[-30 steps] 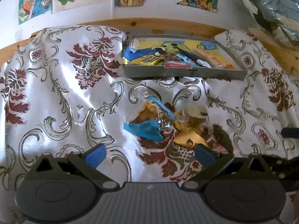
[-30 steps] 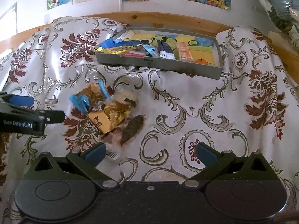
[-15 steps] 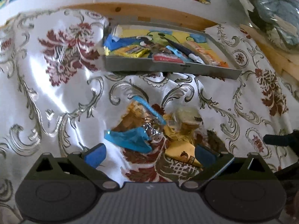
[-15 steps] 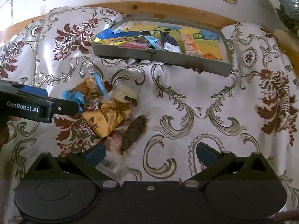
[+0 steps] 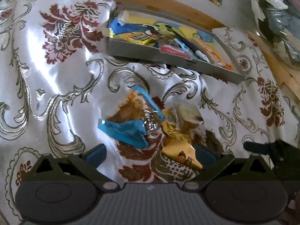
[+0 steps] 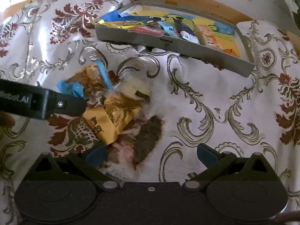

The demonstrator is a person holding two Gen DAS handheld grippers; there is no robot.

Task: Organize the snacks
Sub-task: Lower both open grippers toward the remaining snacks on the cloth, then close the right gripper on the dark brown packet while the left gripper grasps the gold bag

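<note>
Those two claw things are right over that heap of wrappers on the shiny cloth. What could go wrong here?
The snack pile is tangled, so the open left hand-held gripper could pinch two packets at once, or drag the blue wrapper aside.

The satin tablecloth is wrinkled and glossy; a finger might snag a fold.

The grey tray already looks crowded on its left, so a dropped packet may slide over the rim.

"robot.ai" in white on the black left tongs, snack wrapper print unreadable
</note>
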